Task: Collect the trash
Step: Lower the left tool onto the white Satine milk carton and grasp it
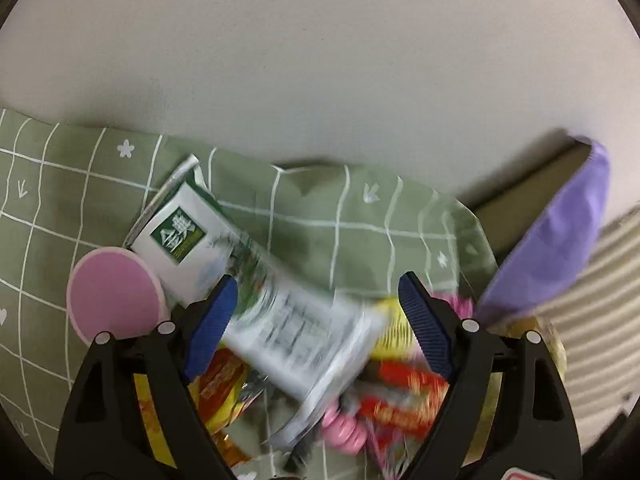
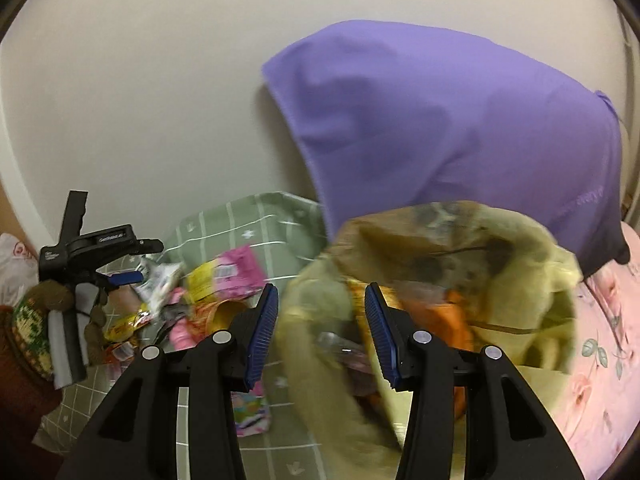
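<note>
Lying in a heap on the green checked cloth point(image 1: 304, 216) is the trash: a white and green paper packet point(image 1: 224, 256), red and yellow wrappers point(image 1: 400, 396), and a pink round lid point(image 1: 114, 292) just beside the packet. The left claw point(image 1: 316, 320) hangs over the heap with its blue pads wide apart. The packet sits between them, but the pads do not seem to press on it, so it holds nothing yet. The picture is blurry, so the edges are hard to see.

The right claw point(image 2: 322, 332) is wide open too and grips nothing. Right in front of it is a floppy yellow-green bag point(image 2: 520, 280) with some orange trash already inside. The bag's mouth looks open and soft.

To do this step well, I think the left claw should come down on the packet's middle, squeeze gently, and lift it clear of the wrappers. The right claw should hold the bag's rim open so nothing falls out.

The cloth seems to cover a soft surface. A purple cloth point(image 2: 460, 120) hangs behind the bag, a pink flowered sheet point(image 2: 600, 360) lies to the right, and a plain pale wall point(image 2: 140, 80) stands behind.
</note>
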A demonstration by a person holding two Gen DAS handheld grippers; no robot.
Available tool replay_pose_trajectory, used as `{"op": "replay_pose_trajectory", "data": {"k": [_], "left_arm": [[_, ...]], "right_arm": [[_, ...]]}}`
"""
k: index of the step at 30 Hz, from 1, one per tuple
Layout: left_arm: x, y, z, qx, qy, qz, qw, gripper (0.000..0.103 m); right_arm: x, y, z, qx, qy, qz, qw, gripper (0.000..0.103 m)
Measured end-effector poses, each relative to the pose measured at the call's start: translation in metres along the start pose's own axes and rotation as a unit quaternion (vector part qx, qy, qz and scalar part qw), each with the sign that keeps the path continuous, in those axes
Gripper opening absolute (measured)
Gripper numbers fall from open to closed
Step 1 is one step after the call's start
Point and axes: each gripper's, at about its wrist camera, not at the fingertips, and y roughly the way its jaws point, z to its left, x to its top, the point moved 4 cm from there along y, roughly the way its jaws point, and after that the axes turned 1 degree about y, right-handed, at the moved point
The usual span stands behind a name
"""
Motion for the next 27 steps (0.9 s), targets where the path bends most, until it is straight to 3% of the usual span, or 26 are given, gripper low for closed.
{"op": "replay_pose_trajectory", "data": {"k": [4,5,8,9,11,14,16,19,20,21,22,23,27], "left_arm": [[0.005,0.003,0.0,0.007,-0.048,-0.011,0.9988,0.078],[0.004,0.003,0.001,0.015,-0.056,-0.009,0.9983,0.073],[0.0,-0.001,0.008,0.044,-0.06,0.003,0.9972,0.043],[-0.001,-0.002,0.009,0.042,-0.055,0.01,0.9976,0.031],[-0.008,-0.009,0.011,0.025,-0.034,0.021,0.9989,0.017],[-0.031,-0.025,0.006,0.013,0.022,0.033,0.9991,0.012],[-0.047,-0.034,0.006,0.008,0.046,0.043,0.998,0.012],[-0.06,-0.044,0.021,-0.012,0.014,0.049,0.9986,0.014],[-0.057,-0.047,0.029,-0.027,-0.016,0.038,0.9988,0.027],[-0.054,-0.047,0.032,-0.03,-0.03,0.032,0.9986,0.048],[-0.051,-0.047,0.035,-0.034,-0.045,0.027,0.9981,0.057],[-0.046,-0.045,0.036,-0.044,-0.061,0.02,0.997,0.062],[-0.026,-0.027,0.031,-0.036,-0.078,0.009,0.9962,0.068]], "right_arm": [[-0.003,-0.005,-0.018,-0.005,-0.003,-0.007,1.0,0.043],[-0.004,-0.004,-0.024,-0.005,-0.003,-0.007,1.0,0.043],[-0.007,-0.005,-0.033,-0.003,-0.001,-0.006,1.0,0.043],[-0.007,-0.004,-0.037,0.0,0.002,-0.007,1.0,0.043],[-0.008,-0.005,-0.041,0.005,0.007,-0.01,1.0,0.043],[-0.005,-0.005,-0.043,0.016,0.011,-0.014,1.0,0.043],[-0.002,-0.001,-0.04,0.025,0.009,-0.015,1.0,0.043],[0.002,0.004,-0.031,0.038,0.005,-0.018,0.999,0.043],[0.002,0.005,-0.028,0.043,0.003,-0.017,0.999,0.043],[0.002,0.006,-0.024,0.047,0.002,-0.017,0.999,0.043],[0.002,0.008,-0.02,0.053,0.001,-0.015,0.998,0.043],[0.002,0.009,-0.017,0.057,-0.001,-0.013,0.998,0.043],[-0.001,0.013,-0.005,0.07,-0.012,-0.003,0.997,0.043]]}}
